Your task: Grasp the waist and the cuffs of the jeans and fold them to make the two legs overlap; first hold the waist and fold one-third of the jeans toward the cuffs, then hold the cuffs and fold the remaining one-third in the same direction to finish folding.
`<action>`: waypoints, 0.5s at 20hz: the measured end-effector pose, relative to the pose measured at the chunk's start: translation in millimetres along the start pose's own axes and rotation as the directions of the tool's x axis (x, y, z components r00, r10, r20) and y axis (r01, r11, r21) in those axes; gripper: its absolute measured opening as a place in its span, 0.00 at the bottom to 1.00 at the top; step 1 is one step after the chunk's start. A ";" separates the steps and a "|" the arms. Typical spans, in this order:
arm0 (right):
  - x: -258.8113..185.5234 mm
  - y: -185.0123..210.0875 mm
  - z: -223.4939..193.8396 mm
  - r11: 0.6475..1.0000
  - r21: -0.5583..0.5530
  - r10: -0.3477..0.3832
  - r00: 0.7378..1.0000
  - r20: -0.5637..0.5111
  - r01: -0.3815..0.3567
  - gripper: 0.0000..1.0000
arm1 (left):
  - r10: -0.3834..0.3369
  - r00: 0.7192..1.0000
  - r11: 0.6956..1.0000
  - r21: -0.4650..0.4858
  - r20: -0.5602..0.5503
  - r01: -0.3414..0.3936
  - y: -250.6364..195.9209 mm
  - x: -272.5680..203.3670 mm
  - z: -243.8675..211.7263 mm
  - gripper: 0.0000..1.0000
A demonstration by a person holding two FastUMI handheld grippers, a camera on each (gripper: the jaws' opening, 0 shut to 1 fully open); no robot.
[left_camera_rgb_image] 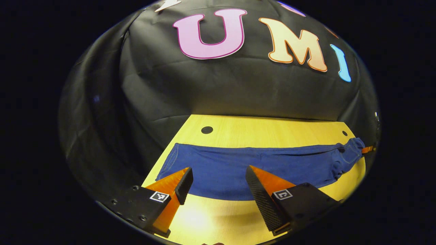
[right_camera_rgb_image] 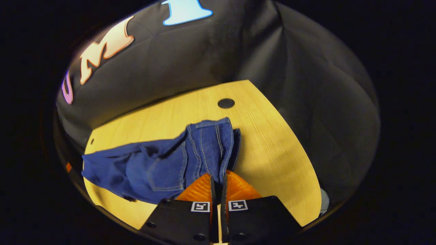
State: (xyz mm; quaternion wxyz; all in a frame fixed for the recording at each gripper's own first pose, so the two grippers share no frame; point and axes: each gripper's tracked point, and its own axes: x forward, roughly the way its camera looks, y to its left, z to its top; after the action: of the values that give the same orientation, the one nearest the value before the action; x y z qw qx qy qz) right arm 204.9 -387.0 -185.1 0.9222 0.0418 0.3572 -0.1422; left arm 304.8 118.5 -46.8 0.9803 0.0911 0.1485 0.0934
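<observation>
Pinching waist of soft, heavy jeans [right_camera_rgb_image: 190, 153], right claw [right_camera_rgb_image: 218, 185] is closed; left claw [left_camera_rgb_image: 218, 183] is held open over cuffs.

In the left gripper view, the jeans [left_camera_rgb_image: 238, 163] have their near edge partly hidden behind the left hand-held gripper [left_camera_rgb_image: 218, 183], and the waist end by the rim is too warped to make out. In the right gripper view, the waistband goes out of sight between the right hand-held gripper [right_camera_rgb_image: 218, 182] fingers, and the legs are cut off at the left rim. The surface [right_camera_rgb_image: 272, 149] is cut off below.
</observation>
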 end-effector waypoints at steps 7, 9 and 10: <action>-102.3 99.7 46.4 0.981 -0.126 0.164 0.977 0.135 -0.147 0.05 | -0.103 0.994 0.995 0.013 -0.027 0.103 -3.1 -7.1 -2.5 0.94; -141.9 117.6 62.7 0.967 -0.173 0.215 0.963 0.163 -0.186 0.05 | -0.144 0.989 0.990 0.008 -0.023 0.144 -7.2 -6.8 -3.7 0.95; -159.7 118.4 76.6 0.959 -0.194 0.240 0.954 0.178 -0.205 0.05 | -0.176 0.984 0.984 0.003 -0.019 0.176 -11.3 -7.1 -4.0 0.95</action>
State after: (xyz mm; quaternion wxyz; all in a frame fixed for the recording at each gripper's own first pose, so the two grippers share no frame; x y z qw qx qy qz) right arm 176.6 -250.4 -24.0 0.9637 -0.0132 0.2667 -0.0088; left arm 298.6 106.7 -51.0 0.9830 0.0790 0.1655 0.0068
